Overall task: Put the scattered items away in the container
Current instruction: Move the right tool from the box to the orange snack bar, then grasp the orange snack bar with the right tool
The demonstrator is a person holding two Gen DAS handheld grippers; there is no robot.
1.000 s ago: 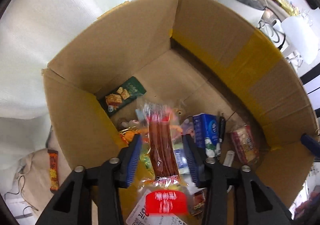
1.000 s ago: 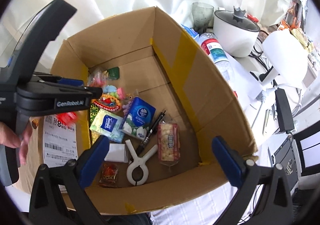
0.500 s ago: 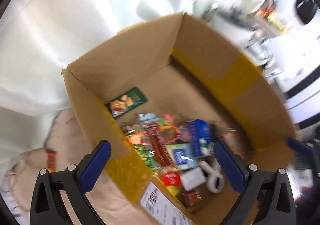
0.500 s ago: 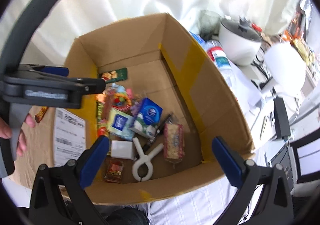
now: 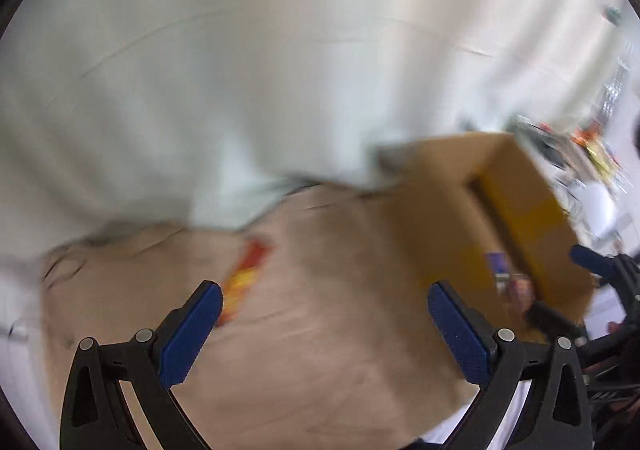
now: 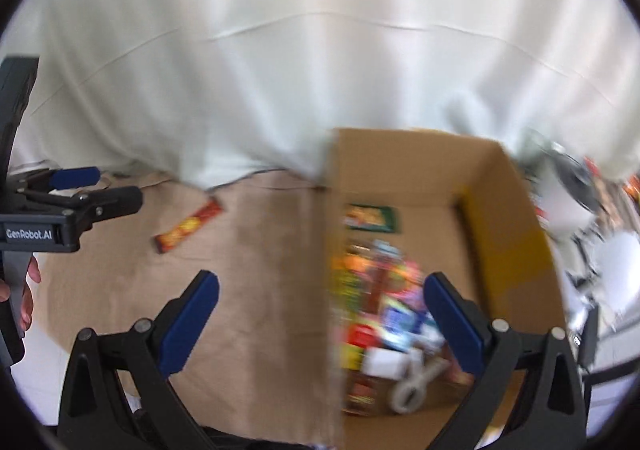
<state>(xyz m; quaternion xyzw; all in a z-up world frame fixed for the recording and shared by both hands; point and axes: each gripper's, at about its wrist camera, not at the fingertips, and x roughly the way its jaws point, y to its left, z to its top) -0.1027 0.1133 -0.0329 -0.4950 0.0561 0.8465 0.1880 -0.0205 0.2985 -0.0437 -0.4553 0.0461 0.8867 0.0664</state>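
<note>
A red and orange snack bar (image 6: 188, 227) lies alone on the tan cloth, left of the cardboard box (image 6: 508, 186). In the left wrist view the same bar (image 5: 244, 278) is a blur just beyond the left finger. My left gripper (image 5: 326, 324) hangs open over the cloth with nothing between its fingers; the box (image 5: 520, 206) sits to its right. My right gripper (image 6: 322, 320) is open and empty, straddling the box's left wall. Several packets, a blue pack and a white clip lie inside the box.
A white sheet (image 6: 304, 50) hangs behind the cloth and box. A pot and clutter (image 6: 576, 186) sit blurred at the far right. A hand (image 6: 26, 290) holds the left gripper's body at the left edge of the right wrist view.
The left gripper let go of the long red packet, which now lies in the box, opened wide and swung left out over the cloth. The right gripper also shifted left.
</note>
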